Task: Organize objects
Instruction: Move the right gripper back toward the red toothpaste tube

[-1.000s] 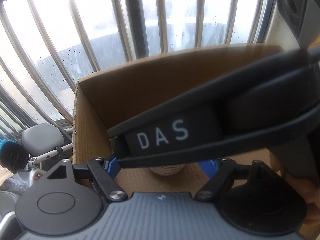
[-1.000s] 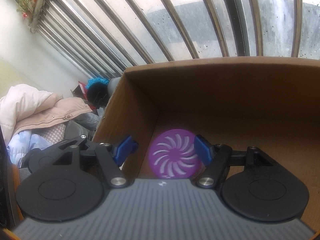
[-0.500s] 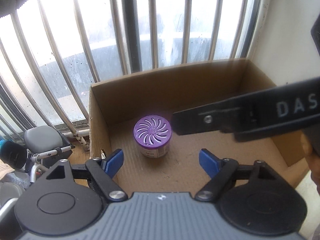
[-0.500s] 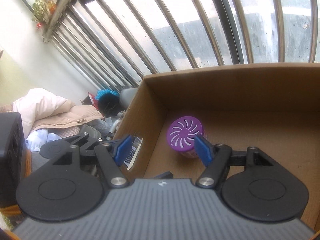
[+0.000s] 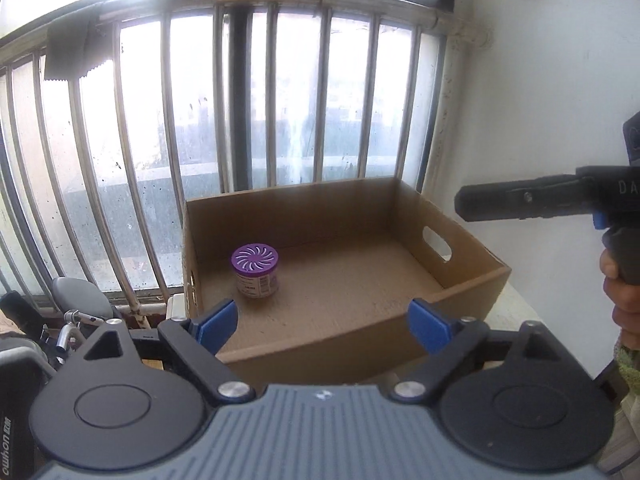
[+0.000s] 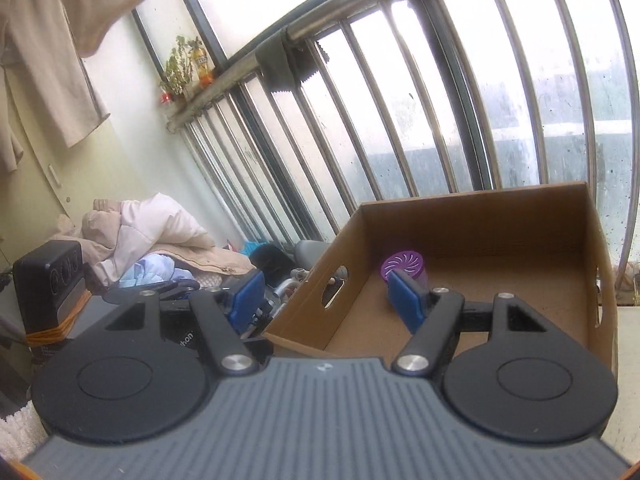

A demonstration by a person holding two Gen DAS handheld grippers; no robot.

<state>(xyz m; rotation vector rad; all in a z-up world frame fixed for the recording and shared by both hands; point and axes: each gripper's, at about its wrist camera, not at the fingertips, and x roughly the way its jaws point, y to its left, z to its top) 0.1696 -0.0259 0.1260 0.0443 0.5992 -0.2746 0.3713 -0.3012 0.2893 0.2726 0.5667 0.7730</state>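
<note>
A small jar with a purple vented lid [image 5: 255, 271] stands upright in the back left corner of an open cardboard box [image 5: 472, 292]. My left gripper [image 5: 323, 325] is open and empty, held in front of the box's near wall. My right gripper [image 6: 330, 303] is open and empty, pulled back from the box [image 6: 520, 216]; its right fingertip hides part of the jar [image 6: 403, 263]. The right gripper's body [image 5: 532, 199] shows at the right edge of the left wrist view, above the box's right wall.
A barred window [image 5: 256, 112] runs behind the box. A white wall [image 5: 560, 80] is to the right. A pile of clothes [image 6: 152, 240] and a black device [image 6: 50, 280] lie to the left of the box. Metal chair parts [image 5: 76, 312] sit lower left.
Both grippers have pulled up and back from the box. The right gripper has moved away to the right of the jar, which stays standing in the box.
</note>
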